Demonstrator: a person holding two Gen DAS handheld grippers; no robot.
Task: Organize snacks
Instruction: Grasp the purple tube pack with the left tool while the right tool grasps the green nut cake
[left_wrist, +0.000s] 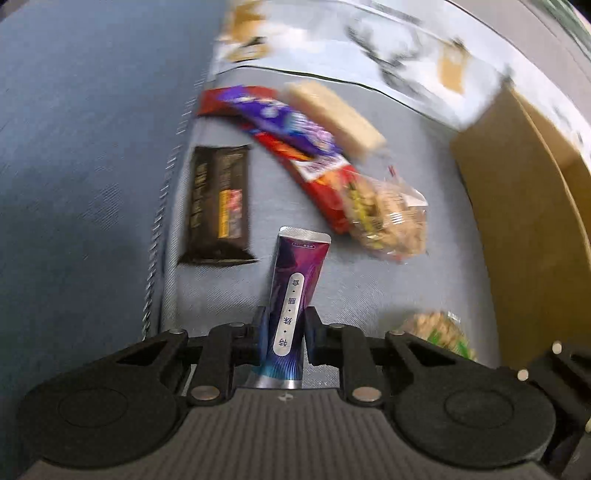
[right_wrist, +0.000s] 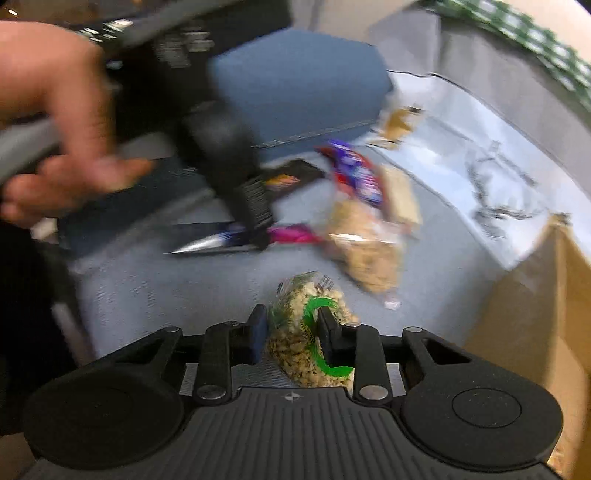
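Note:
My left gripper (left_wrist: 284, 325) is shut on a purple stick packet (left_wrist: 295, 291) with a white label, held above the grey cushion (left_wrist: 351, 280). My right gripper (right_wrist: 291, 332) is shut on a clear bag of nuts with green print (right_wrist: 303, 332). That bag also shows at the lower right of the left wrist view (left_wrist: 439, 332). On the cushion lie a black bar (left_wrist: 218, 203), a red packet (left_wrist: 314, 173), a purple packet (left_wrist: 284, 122), a pale wafer bar (left_wrist: 336, 118) and a clear bag of peanuts (left_wrist: 388, 221). In the right wrist view a hand (right_wrist: 66, 122) holds the left gripper over the purple stick packet (right_wrist: 236, 238).
A brown cardboard box (left_wrist: 517, 221) stands at the right of the cushion, and its wall (right_wrist: 535, 314) is close beside my right gripper. A patterned white cloth (left_wrist: 388, 44) lies behind the snacks. A darker blue cushion (left_wrist: 92, 147) fills the left side.

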